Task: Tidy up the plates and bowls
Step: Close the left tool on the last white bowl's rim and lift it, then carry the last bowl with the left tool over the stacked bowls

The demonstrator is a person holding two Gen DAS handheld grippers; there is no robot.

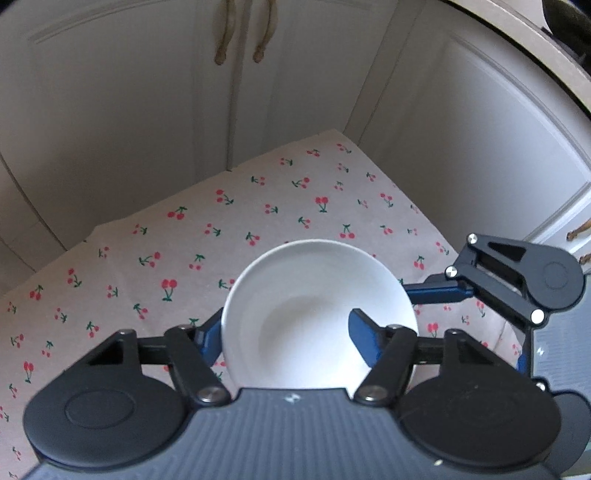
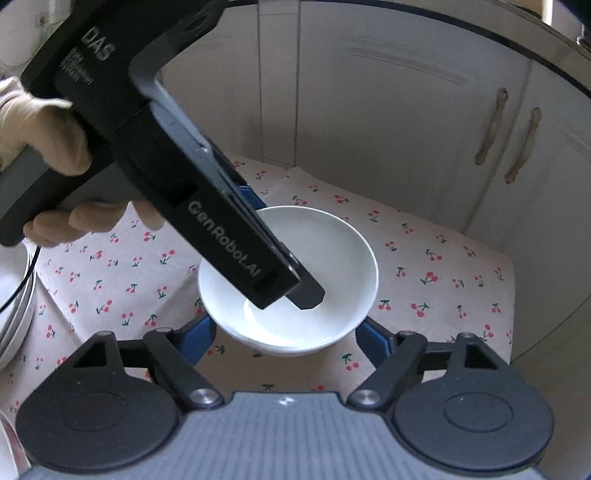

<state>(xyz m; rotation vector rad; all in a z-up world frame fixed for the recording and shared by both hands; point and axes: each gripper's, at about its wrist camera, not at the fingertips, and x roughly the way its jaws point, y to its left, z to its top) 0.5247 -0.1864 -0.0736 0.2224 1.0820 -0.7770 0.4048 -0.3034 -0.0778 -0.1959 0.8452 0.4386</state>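
Observation:
A white bowl (image 1: 317, 314) (image 2: 291, 280) sits above the cherry-print cloth (image 1: 184, 251). My left gripper (image 1: 288, 339) has one blue finger (image 1: 364, 338) inside the bowl and the other (image 1: 208, 338) outside its left wall; it appears closed on the rim. In the right wrist view the left gripper's body (image 2: 221, 221) reaches down into the bowl. My right gripper (image 2: 286, 338) is open, its blue fingers (image 2: 199, 338) on either side of the bowl's near side, not touching it. Its finger (image 1: 439, 291) also shows at the bowl's right edge in the left wrist view.
Stacked white plates (image 2: 16, 314) lie at the left edge of the cloth. White cupboard doors with brass handles (image 1: 243, 33) (image 2: 509, 136) stand close behind the cloth. A gloved hand (image 2: 44, 125) holds the left gripper.

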